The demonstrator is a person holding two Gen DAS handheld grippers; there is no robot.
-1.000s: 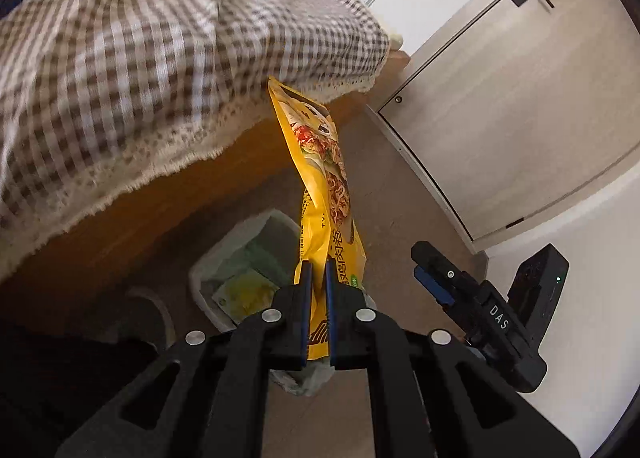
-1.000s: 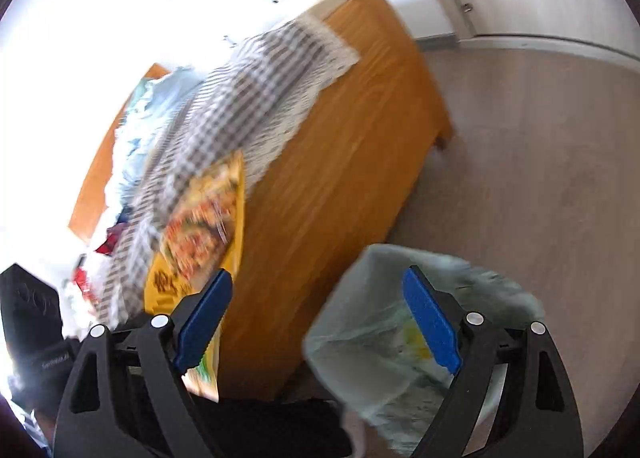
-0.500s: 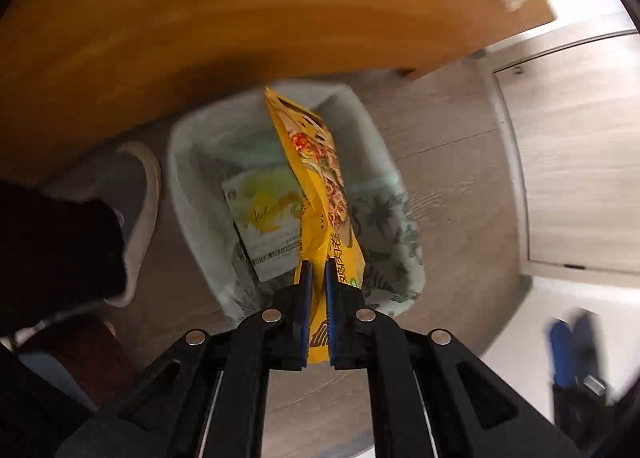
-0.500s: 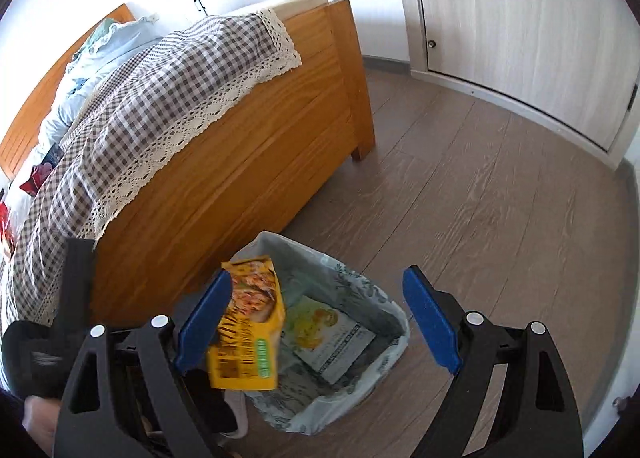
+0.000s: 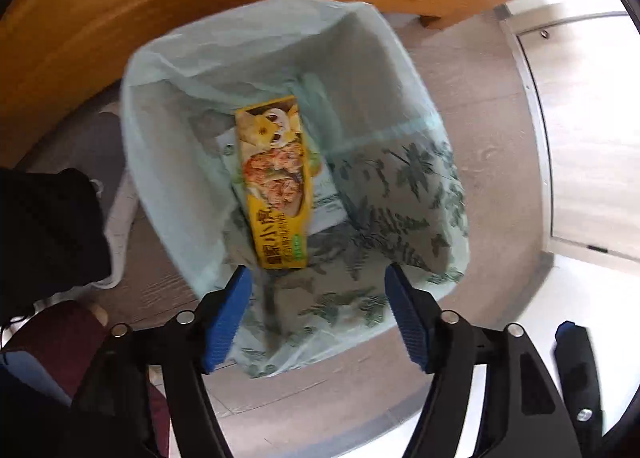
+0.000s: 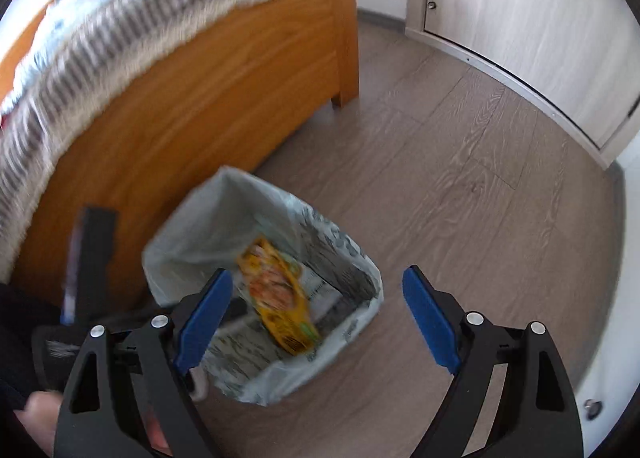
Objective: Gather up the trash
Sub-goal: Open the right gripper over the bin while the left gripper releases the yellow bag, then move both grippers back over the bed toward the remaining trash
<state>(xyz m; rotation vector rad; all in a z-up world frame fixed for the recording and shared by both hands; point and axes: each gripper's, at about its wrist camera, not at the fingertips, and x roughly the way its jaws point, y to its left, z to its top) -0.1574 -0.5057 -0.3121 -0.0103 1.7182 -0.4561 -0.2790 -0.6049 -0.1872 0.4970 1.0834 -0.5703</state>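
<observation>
Above the lined trash bin (image 5: 256,57), left gripper (image 5: 316,314) pointing steeply down, jaws just opened wide, nothing between the blue pads. Yellow snack packet (image 5: 276,181) free of the grip, inside the bin, lying over a pale paper package (image 5: 328,193) at the bottom; motion-blurred in the right wrist view. Right gripper (image 6: 316,318) spread wide and empty, hovering over the same bin's near rim. Bin on the wood-look floor (image 6: 460,185), just beside the wooden bed frame (image 6: 200,97) draped with a checked blanket (image 6: 140,25). Pale cabinet doors (image 6: 520,17) beyond.
</observation>
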